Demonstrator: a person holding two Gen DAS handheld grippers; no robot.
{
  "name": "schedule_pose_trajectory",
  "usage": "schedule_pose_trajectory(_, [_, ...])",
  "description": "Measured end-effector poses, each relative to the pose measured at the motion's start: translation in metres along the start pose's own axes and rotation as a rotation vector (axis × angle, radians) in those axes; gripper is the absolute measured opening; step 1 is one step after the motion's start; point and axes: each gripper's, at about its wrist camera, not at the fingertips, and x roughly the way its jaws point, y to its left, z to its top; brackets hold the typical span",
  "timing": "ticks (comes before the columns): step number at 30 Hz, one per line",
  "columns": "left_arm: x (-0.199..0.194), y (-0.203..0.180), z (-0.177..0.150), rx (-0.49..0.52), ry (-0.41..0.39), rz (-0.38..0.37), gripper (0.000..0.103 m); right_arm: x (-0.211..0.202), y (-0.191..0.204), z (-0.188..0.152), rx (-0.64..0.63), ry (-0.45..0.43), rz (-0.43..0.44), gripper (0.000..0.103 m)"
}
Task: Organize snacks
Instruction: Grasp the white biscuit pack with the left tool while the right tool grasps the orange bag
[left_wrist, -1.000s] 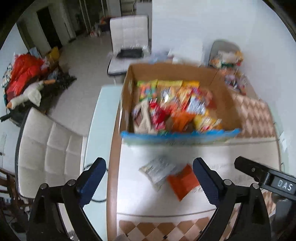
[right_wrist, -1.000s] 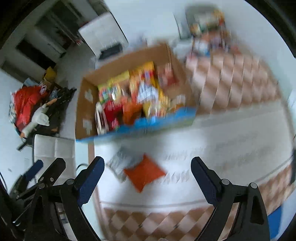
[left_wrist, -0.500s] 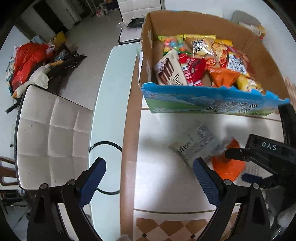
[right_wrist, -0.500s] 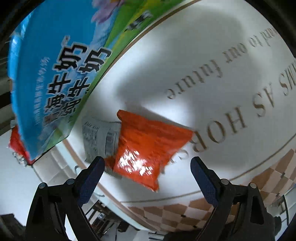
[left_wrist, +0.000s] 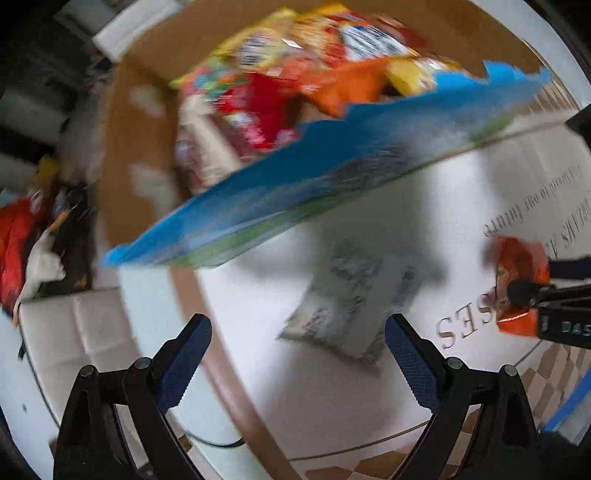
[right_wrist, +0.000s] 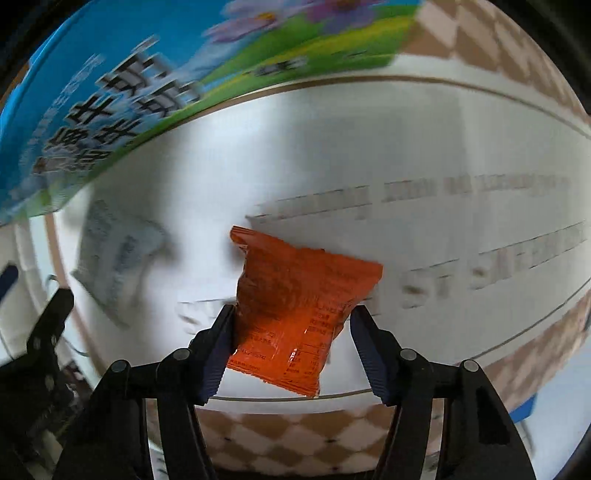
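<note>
An orange snack packet (right_wrist: 299, 314) sits between the fingers of my right gripper (right_wrist: 291, 332), which is closed on it; it also shows in the left wrist view (left_wrist: 519, 277), held off the table. A grey-white snack packet (left_wrist: 351, 302) lies on the white table, just ahead of my left gripper (left_wrist: 295, 354), which is open and empty above it. The packet also shows in the right wrist view (right_wrist: 114, 254). A cardboard box (left_wrist: 140, 122) with a blue printed front (right_wrist: 110, 92) holds several bright snack bags (left_wrist: 295, 74).
The table (left_wrist: 332, 406) has a white middle with printed lettering (right_wrist: 461, 236), a brown rim and a checked border. A white padded chair (left_wrist: 74, 332) stands at the left. Red bags and clutter (left_wrist: 22, 240) lie on the floor beyond.
My right gripper closed on the orange packet and lifted it to the right, off the grey-white packet. My left gripper moved down and closer to the grey-white packet.
</note>
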Motion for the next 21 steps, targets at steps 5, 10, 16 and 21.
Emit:
schedule_pose_trajectory(5, [0.017, -0.019, 0.016, 0.078, 0.05, -0.052, 0.096, -0.001, -0.023, -0.004, 0.031, 0.01, 0.05, 0.069])
schedule_pose_trajectory(10, [0.036, -0.028, 0.022, 0.094, 0.106, -0.091, 0.096, 0.005, -0.04, -0.009, 0.059, 0.034, 0.073, 0.071])
schedule_pose_trajectory(16, [0.043, -0.033, 0.012, 0.06, 0.096, -0.111, 0.078, 0.021, -0.039, -0.014, 0.088, 0.053, 0.088, 0.071])
schedule_pose_trajectory(21, [0.045, -0.017, -0.004, -0.104, 0.133, -0.167, 0.076, 0.039, -0.034, -0.011, 0.071, 0.056, 0.049, 0.07])
